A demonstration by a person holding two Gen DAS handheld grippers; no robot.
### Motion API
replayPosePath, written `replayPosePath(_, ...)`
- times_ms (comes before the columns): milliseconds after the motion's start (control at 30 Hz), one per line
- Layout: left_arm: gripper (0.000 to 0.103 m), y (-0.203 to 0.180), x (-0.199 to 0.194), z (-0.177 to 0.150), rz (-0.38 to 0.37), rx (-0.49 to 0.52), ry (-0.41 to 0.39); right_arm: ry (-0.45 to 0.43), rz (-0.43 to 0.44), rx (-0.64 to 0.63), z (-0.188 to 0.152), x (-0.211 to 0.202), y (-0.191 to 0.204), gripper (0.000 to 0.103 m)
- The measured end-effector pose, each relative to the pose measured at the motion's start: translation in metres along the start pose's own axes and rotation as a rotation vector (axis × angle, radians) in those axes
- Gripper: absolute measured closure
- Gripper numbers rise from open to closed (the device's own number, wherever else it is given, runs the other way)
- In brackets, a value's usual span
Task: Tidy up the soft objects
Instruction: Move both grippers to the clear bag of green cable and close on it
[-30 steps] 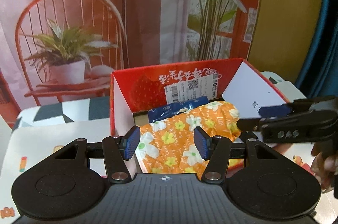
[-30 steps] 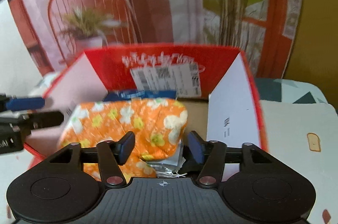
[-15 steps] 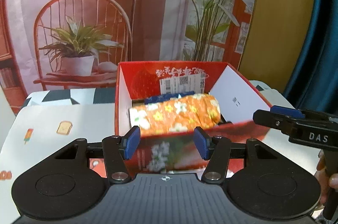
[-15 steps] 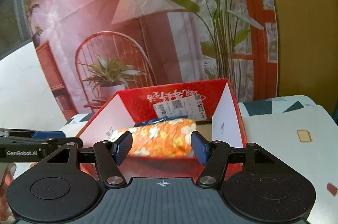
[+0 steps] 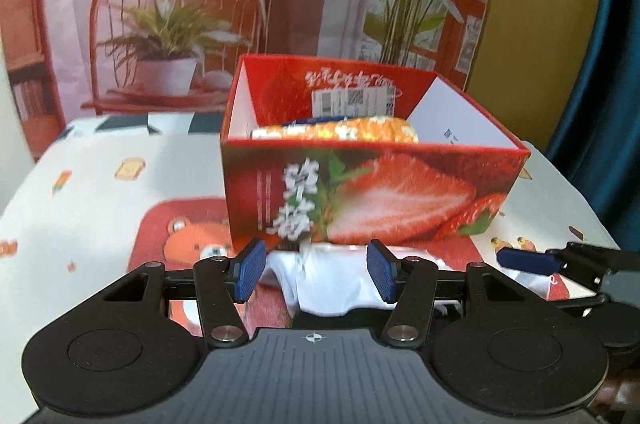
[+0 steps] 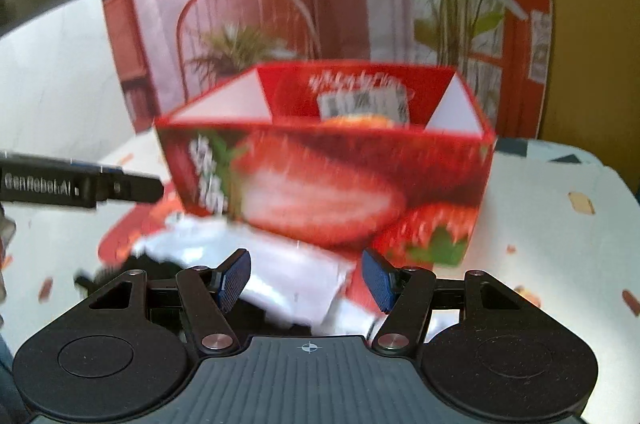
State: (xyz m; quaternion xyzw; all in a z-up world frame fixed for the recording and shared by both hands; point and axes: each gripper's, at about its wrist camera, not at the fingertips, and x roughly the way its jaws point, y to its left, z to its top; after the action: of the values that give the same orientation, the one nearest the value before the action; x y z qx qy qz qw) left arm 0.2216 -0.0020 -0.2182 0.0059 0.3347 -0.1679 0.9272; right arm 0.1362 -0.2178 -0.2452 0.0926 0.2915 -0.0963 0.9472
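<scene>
A red strawberry-print box [image 5: 372, 192] stands on the table; it also shows in the right wrist view [image 6: 324, 180]. An orange floral soft pack [image 5: 344, 133] lies inside it, over a blue pack [image 5: 316, 121]. A white soft packet [image 5: 332, 284] lies on the table in front of the box, also in the right wrist view [image 6: 280, 276]. My left gripper [image 5: 316, 274] is open and empty, low over the white packet. My right gripper [image 6: 306, 280] is open and empty over the same packet; its fingers [image 5: 528, 261] show at the right of the left view.
The table [image 5: 80, 192] has a white cloth with small prints and a red bear mat [image 5: 180, 236]. A printed backdrop with a chair and plants hangs behind the box. The left gripper's body [image 6: 80, 186] reaches in from the left in the right wrist view.
Both grippers have pulled back out of the box and dropped low in front of it, leaving the orange pack inside. The white packet now lies between the fingers.
</scene>
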Motion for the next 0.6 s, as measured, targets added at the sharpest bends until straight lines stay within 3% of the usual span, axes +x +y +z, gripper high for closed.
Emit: replayPosePath(600, 0.044, 0.001, 0.013, -0.019, -0.004, -0.016, 0.042, 0.080, -0.024, -0.021, -0.016, 0.022, -0.003, 0.044)
